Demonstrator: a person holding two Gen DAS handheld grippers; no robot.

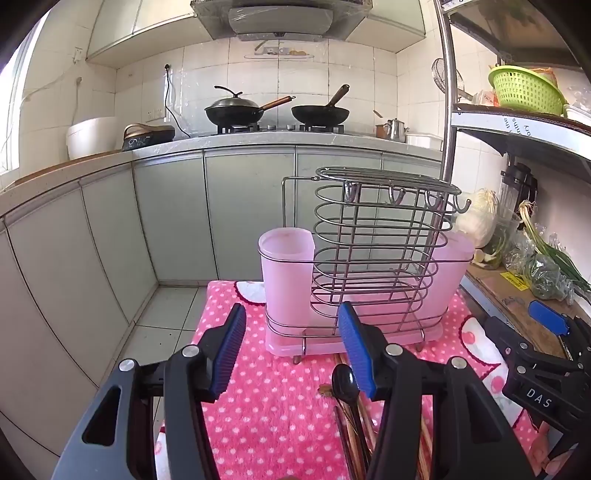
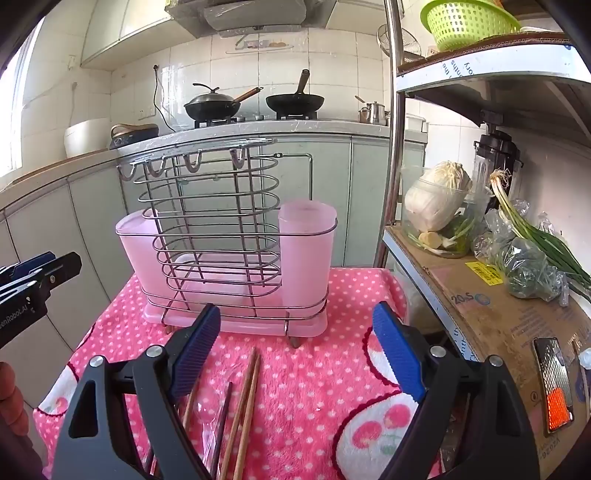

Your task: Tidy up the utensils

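Observation:
A wire utensil rack [image 1: 373, 254] with two pink cups and a pink drip tray stands on a pink dotted cloth [image 1: 269, 398]; it also shows in the right wrist view [image 2: 221, 240]. In front of it lie a black spoon [image 1: 345, 384] and wooden chopsticks [image 2: 245, 402]. My left gripper [image 1: 291, 350] is open and empty, above the cloth just before the rack, with the spoon beside its right finger. My right gripper [image 2: 295, 350] is open and empty, above the chopsticks; it also shows at the right of the left wrist view [image 1: 546, 321].
A metal shelf [image 2: 480, 295] at the right holds cabbage, green onions and a grater on cardboard. A green basket [image 2: 469, 22] sits on its upper level. Kitchen cabinets and a stove with two woks [image 1: 277, 110] stand behind. Tiled floor lies to the left.

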